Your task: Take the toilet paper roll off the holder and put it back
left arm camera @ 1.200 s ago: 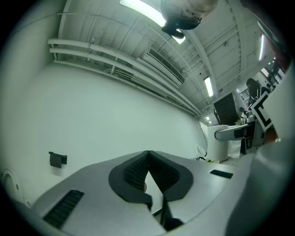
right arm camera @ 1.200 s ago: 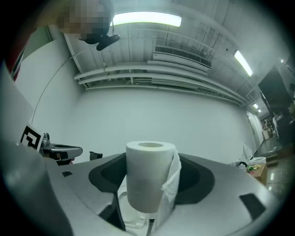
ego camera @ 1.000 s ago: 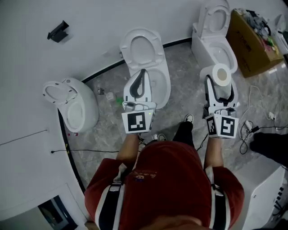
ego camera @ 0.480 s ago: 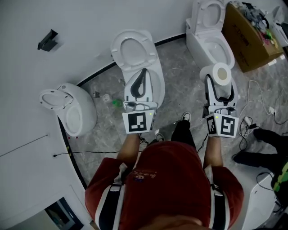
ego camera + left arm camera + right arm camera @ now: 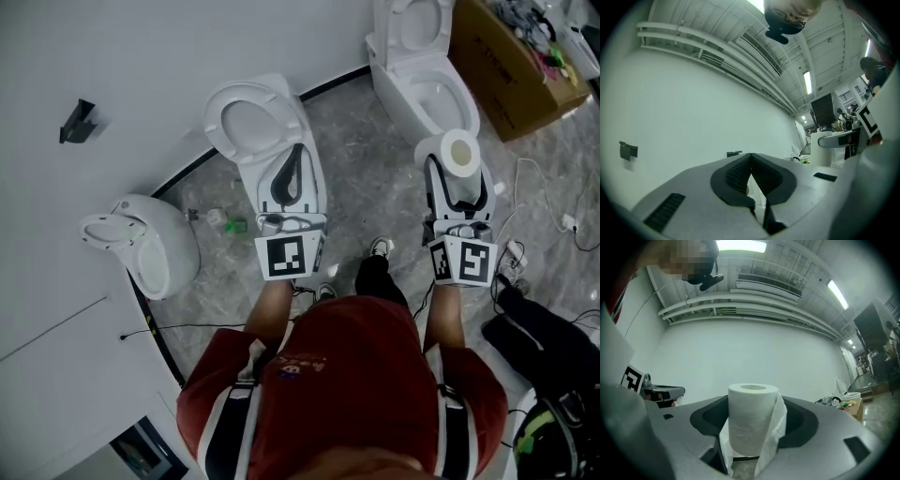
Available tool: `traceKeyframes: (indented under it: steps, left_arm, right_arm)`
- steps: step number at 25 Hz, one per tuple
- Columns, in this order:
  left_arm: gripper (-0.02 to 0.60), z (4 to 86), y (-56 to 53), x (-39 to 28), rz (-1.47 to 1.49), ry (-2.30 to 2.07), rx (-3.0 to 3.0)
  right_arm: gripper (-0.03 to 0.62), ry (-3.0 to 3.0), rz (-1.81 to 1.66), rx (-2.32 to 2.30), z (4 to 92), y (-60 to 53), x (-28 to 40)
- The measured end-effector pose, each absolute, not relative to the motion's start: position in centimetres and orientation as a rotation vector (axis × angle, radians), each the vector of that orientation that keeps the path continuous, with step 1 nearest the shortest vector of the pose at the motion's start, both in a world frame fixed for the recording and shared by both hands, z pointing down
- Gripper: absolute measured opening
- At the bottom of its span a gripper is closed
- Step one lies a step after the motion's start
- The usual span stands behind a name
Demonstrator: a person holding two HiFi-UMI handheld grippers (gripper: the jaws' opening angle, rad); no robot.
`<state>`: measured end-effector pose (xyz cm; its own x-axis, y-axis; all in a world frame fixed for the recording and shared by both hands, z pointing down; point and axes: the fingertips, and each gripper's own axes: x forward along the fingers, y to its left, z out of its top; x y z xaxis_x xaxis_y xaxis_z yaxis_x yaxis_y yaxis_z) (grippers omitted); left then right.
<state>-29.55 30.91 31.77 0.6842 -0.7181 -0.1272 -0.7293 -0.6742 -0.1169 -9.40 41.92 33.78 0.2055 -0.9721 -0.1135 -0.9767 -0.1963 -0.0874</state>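
Note:
A white toilet paper roll [image 5: 459,150] stands upright between the jaws of my right gripper [image 5: 457,171], which is shut on it. In the right gripper view the roll [image 5: 751,418] fills the gap, with a loose sheet hanging down its right side. My left gripper [image 5: 296,157] is held out level with the right one, shut, with nothing in it; its pads [image 5: 740,172] meet in the left gripper view. A small black holder [image 5: 77,122] sits on the white wall far to the left, also visible as the holder [image 5: 628,150] in the left gripper view.
Three white toilets stand on the grey stone floor: one [image 5: 246,120] under my left gripper, one [image 5: 141,246] at the left, one [image 5: 424,66] beyond the roll. A cardboard box [image 5: 514,67] of clutter stands top right. Another person's dark legs [image 5: 536,330] and cables lie at the right.
The whole scene has slid up and to the left in the head view, while both grippers keep their pose in front of the body. Another person's legs have come in at the right.

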Motion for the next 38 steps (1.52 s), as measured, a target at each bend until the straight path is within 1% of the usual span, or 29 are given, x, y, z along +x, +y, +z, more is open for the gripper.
traceKeyframes:
  steps: [6, 13, 25, 31, 38]
  left_arm:
    - [0.014, 31.9, 29.3, -21.3, 0.073, 1.186, -2.726]
    - [0.014, 31.2, 27.8, -16.5, 0.084, 1.224, -2.703]
    - [0.014, 31.6, 21.7, -14.0, 0.133, 1.267, -2.698]
    - [0.014, 30.9, 15.9, -12.7, 0.156, 1.267, -2.692]
    - [0.014, 31.1, 6.8, -12.1, 0.157, 1.284, -2.709]
  right_arm:
    - [0.313, 1.912, 0.018, -2.303, 34.8, 40.0, -1.1]
    - [0.313, 1.949, 0.065, -2.259, 33.4, 37.8, 4.2]
    - [0.313, 1.994, 0.071, -2.246, 34.0, 31.3, 6.6]
    - [0.313, 1.997, 0.104, -2.259, 32.8, 25.8, 8.1]
    - [0.313, 2.029, 0.116, -2.257, 32.0, 16.5, 8.4]
